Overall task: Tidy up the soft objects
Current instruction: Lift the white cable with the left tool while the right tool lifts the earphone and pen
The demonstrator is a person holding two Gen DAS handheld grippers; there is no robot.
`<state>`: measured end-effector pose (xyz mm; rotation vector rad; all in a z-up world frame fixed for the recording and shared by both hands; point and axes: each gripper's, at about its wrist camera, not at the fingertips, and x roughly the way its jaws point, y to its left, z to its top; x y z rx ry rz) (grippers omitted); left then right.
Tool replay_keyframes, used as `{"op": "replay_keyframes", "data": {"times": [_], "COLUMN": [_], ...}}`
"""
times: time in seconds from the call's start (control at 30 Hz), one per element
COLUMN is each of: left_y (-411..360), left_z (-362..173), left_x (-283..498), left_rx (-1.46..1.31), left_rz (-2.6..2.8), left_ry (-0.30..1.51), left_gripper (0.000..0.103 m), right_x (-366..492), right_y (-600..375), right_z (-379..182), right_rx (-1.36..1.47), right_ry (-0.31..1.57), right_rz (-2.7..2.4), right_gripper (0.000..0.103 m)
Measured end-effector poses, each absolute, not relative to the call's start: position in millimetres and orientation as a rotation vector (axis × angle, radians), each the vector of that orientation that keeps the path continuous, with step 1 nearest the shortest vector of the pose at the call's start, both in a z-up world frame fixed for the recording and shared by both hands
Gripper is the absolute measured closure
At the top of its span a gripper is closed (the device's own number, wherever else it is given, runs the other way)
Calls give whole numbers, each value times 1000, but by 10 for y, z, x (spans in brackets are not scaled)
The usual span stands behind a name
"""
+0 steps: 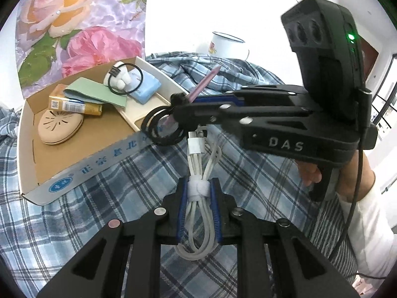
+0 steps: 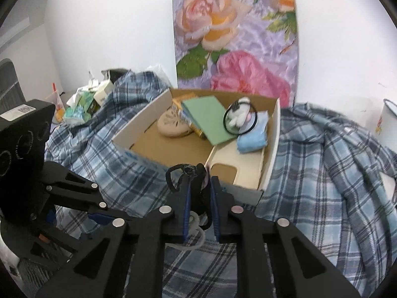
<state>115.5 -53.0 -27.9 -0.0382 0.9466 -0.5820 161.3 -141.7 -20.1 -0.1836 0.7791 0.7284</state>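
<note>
Left wrist view: the left gripper (image 1: 198,193) is clamped on a bundled white charging cable (image 1: 198,164), gripped at its white strap, low in the centre of the frame above the plaid cloth (image 1: 99,211). The right gripper (image 1: 173,114), entering from the right, is closed on a cluster of black hair ties (image 1: 158,126) with a pink stick-like item (image 1: 203,84) standing through them; what that item is cannot be told. Both loads are held just short of the box's near wall.

Judgement on progress: partly done. Two loads remain in the grippers and are not yet deposited.

Containers: the open cardboard box (image 1: 82,168), at left centre, holds a beige perforated pad (image 1: 60,126), a yellow packet (image 1: 74,104), a green flat folder or card (image 1: 96,94), a light blue soft pack (image 1: 145,84) and a white plush piece ringed by a black hair tie (image 1: 121,79). A cream tray (image 2: 233,156) sits inside the box at its right end; its near part is bare. A white enamel mug (image 1: 228,47) stands beyond the cloth, upper centre; contents not visible.
</note>
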Motion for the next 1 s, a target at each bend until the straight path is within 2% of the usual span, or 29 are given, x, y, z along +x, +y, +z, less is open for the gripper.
{"op": "replay_keyframes", "data": {"times": [0.47,1.0], "left_y": [-391,70], "left_z": [-36,911], "left_x": [1089,943], "left_rx": [-71,-111], "left_rz": [-535,-339], "left_ry": [874,648], "left_gripper": [83,83], "right_x": [1488,1209], "right_y": [-1540,-1454], "right_z": [220,1124], "right_rx": [-148,-165], "right_ry": [601,431], "right_rz": [699,692], "right_gripper": [91,91]}}
